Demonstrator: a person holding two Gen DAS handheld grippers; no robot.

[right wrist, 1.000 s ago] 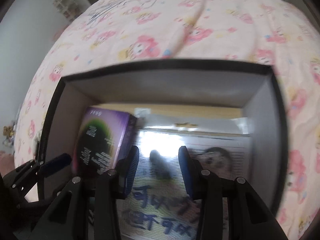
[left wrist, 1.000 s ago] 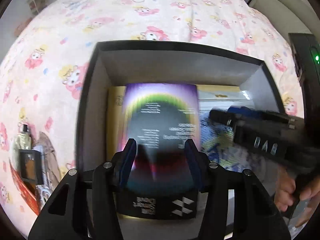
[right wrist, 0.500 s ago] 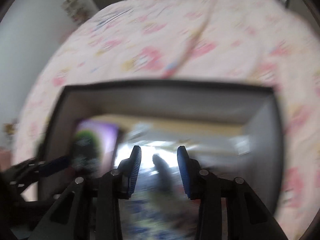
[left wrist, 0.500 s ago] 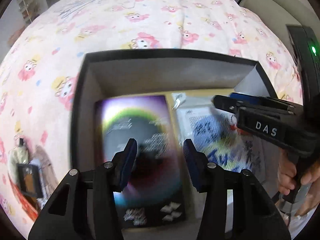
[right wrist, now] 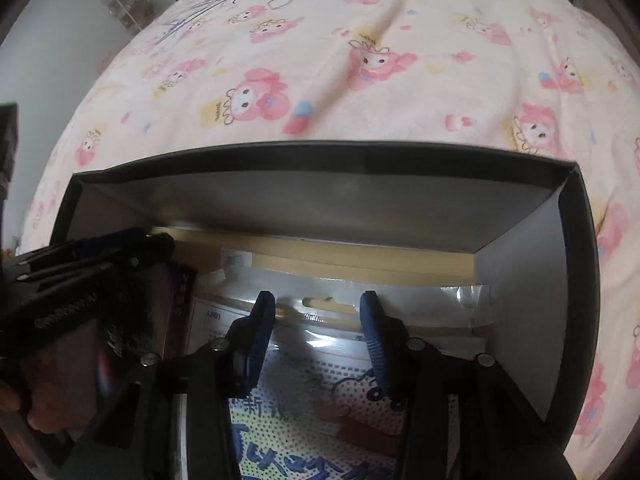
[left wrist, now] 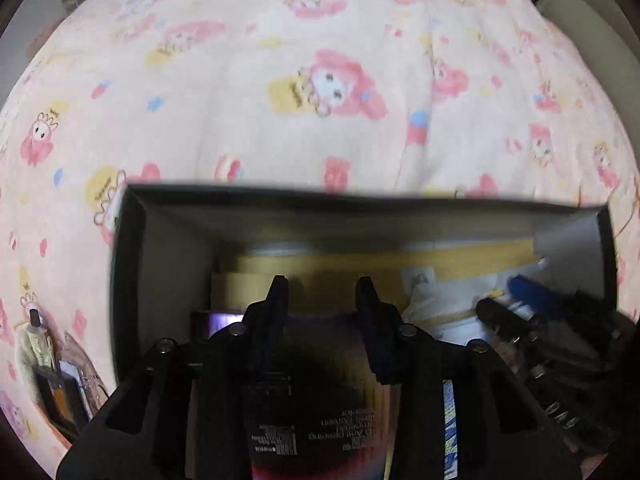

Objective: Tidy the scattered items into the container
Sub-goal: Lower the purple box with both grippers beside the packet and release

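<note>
Loose items (left wrist: 48, 364) lie on the cartoon-print bedspread (left wrist: 320, 80), left of the black box (right wrist: 320, 200). Inside the box, the left gripper (left wrist: 322, 300) hangs over the purple carton (left wrist: 320, 400) lying flat (its print is blurred); its jaws have just been closing, and nothing sits between them. The right gripper (right wrist: 318, 312), jaws just widened and empty, hovers over the clear packet (right wrist: 320, 360).

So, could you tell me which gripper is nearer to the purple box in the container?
Left. The left gripper hangs directly over the purple box, its jaws just narrowing with nothing between them. The right gripper is beside it, over the clear plastic packet.
</note>
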